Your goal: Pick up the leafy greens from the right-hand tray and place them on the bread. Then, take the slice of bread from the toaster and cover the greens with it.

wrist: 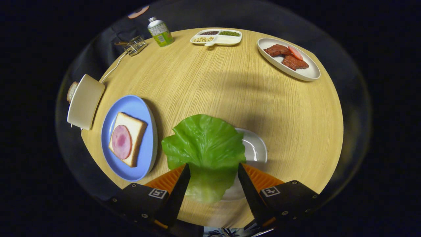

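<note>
The black jaws with orange ribbed backing [213, 179] stand apart, one on each side of the broad, crinkled, bright green lettuce leaf [205, 148]. The leaf's pale stem end lies in the gap between them, but whether both inner faces press on it I cannot tell. The leaf covers most of a small white oval tray [256, 148], whose bare rim shows past the leaf's right edge, so it looks either just seized or about to be.

Left of the leaf, just beside it, lies the round pale-blue plate [131, 108], carrying a square slice of white bread [135, 131] topped with a round pink slice of ham [121, 142]. That open face is where the greens belong. Further left of the leaf, beyond the plate, the cream-coloured toaster [85, 101] holds a brown-crusted bread slice [71, 91] in its slot, ready as the cover.

Well beyond the leaf on the light wooden round surface [213, 82] sit a white oval dish [309, 74] with dark red meat pieces [286, 56], a white divided dish of beans and grains [227, 40], a green-labelled bottle [160, 32] and a small clear glass container [135, 45].
</note>
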Demonstrator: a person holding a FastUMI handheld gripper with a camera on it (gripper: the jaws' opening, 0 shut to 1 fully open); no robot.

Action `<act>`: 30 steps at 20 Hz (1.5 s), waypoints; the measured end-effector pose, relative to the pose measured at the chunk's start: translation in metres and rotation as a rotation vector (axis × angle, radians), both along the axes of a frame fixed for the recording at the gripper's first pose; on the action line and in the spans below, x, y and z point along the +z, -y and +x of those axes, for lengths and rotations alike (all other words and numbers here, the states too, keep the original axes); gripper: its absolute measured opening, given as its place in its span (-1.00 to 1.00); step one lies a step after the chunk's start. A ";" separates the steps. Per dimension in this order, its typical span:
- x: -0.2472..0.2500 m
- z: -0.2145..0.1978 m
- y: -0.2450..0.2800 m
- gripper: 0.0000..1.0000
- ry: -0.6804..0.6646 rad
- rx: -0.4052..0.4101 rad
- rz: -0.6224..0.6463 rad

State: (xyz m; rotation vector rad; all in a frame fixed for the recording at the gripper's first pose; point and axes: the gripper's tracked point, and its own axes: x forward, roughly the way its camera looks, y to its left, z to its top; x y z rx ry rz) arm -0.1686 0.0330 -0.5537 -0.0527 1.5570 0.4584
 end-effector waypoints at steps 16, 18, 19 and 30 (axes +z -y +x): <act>-0.002 -0.005 -0.019 -0.44 0.079 -0.036 -0.070; -0.001 -0.005 -0.019 -0.66 0.102 -0.065 -0.062; -0.001 -0.004 -0.018 -0.74 0.109 -0.088 -0.062; 0.028 -0.002 -0.026 -0.93 0.166 -0.205 -0.054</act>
